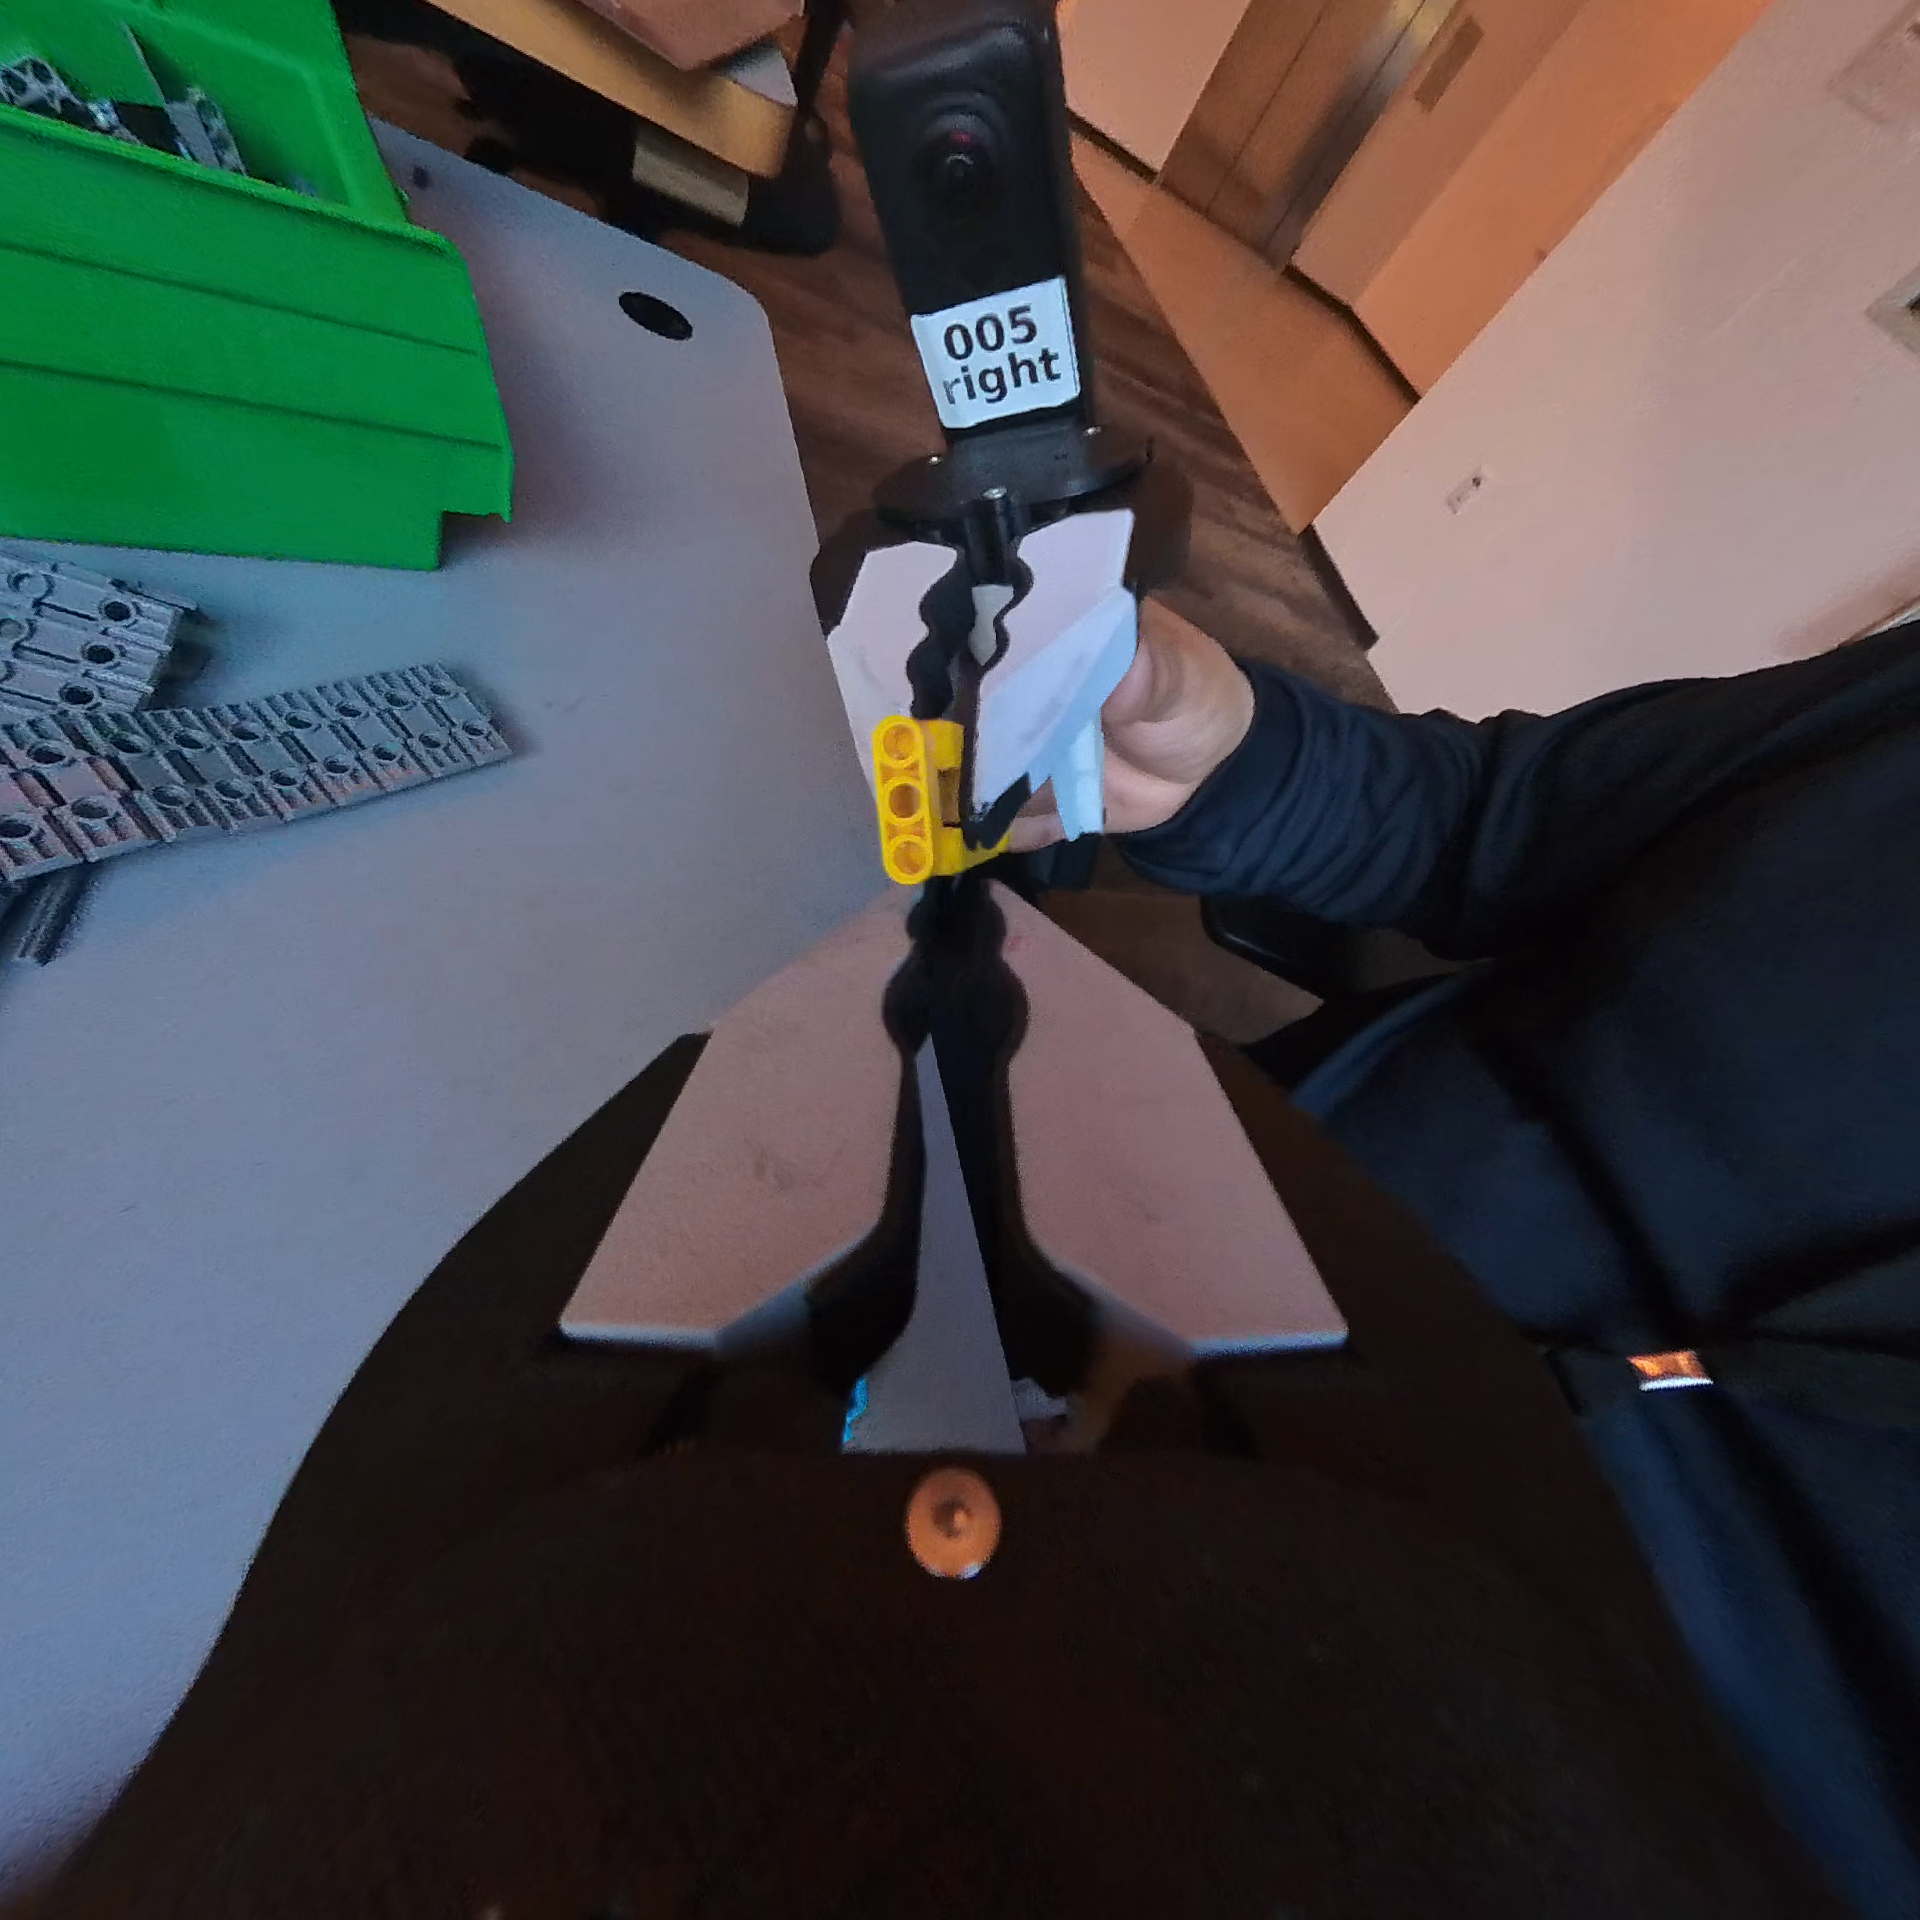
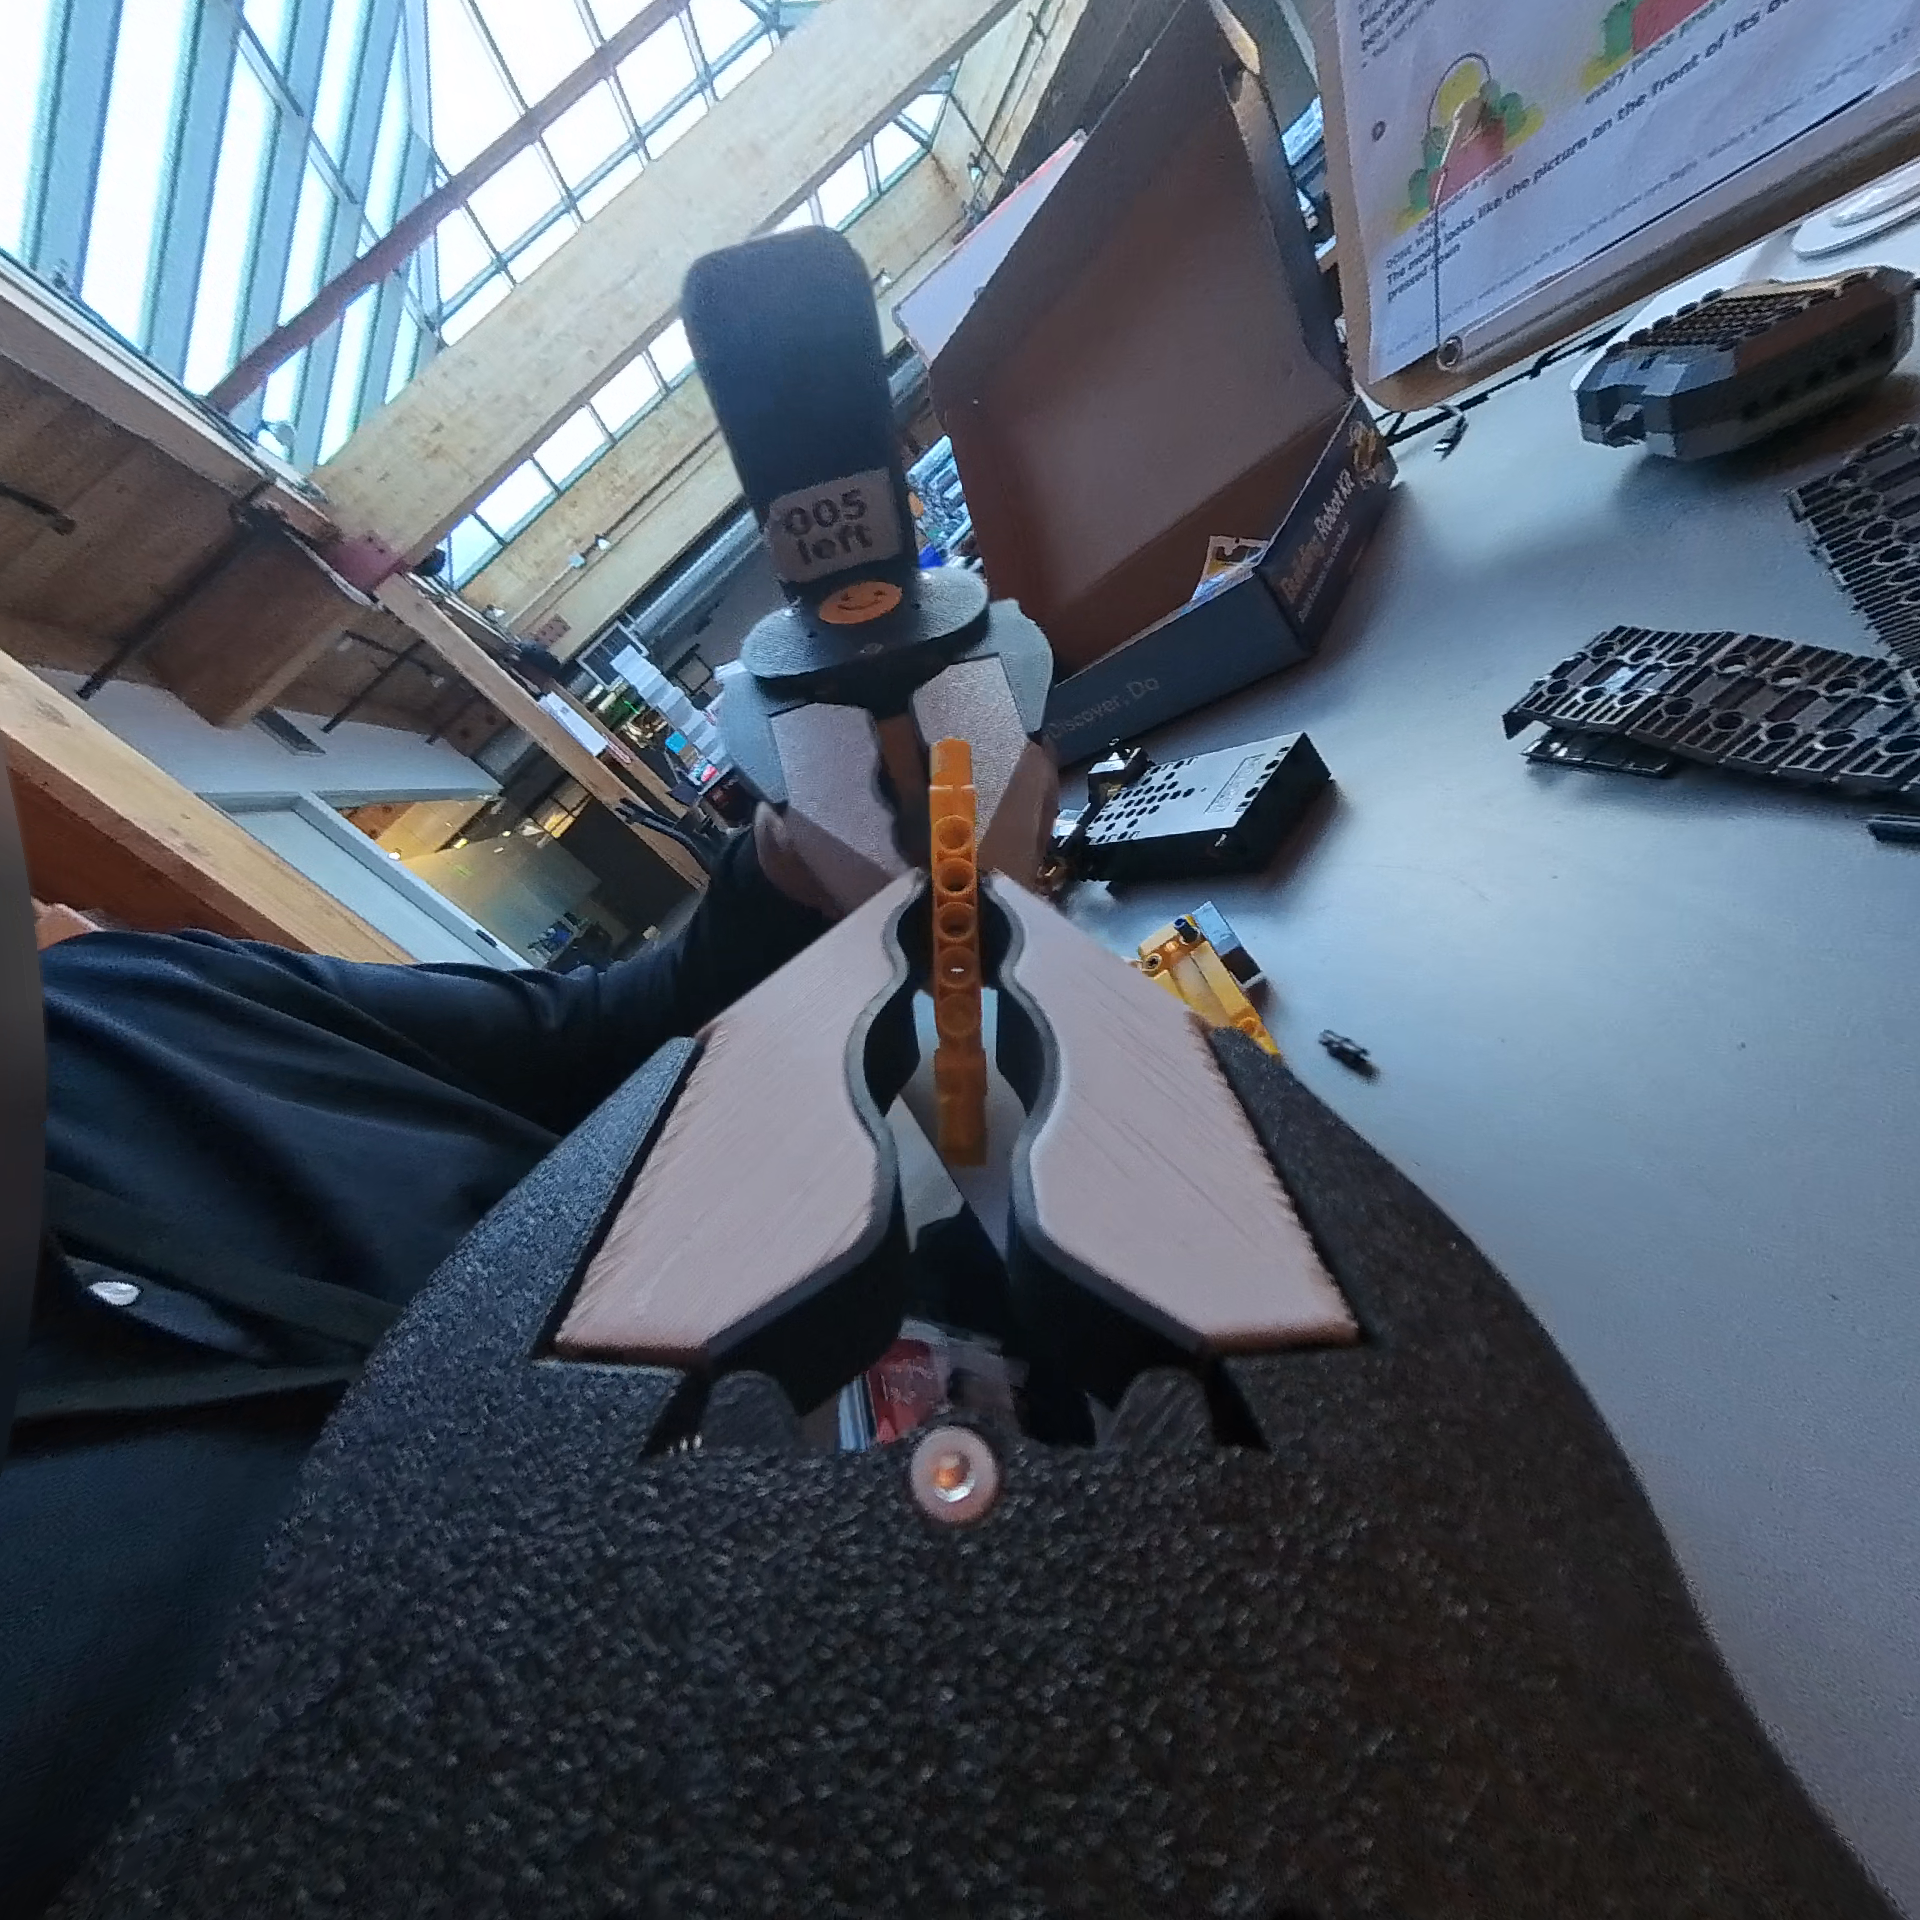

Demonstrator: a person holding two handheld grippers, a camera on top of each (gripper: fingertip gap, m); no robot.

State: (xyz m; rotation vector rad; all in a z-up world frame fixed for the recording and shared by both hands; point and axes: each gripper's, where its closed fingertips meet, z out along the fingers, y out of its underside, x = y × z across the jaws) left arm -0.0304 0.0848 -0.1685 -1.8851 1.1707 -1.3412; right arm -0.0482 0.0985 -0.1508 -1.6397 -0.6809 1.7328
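We pinch a yellow beam with holes point(image 2: 954, 956) tight in our right gripper point(image 2: 954, 894). Our left gripper point(image 1: 951, 935) looks squeezed shut near it, but we cannot tell on what. The green bin point(image 1: 208, 343) holds grey parts point(image 1: 62, 88).

workshop | timber beams point(image 2: 644, 260), skylights point(image 2: 208, 156), green parts bin point(image 1: 208, 312), grey table point(image 1: 364, 1039)

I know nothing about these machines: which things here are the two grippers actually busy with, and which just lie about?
In hand: yellow holed beam, clamped in the right gripper; left gripper, tips at the beam's far end, grip unclear.
Lying about: green bin, grey holed plates, open box, black holed block, small yellow parts.
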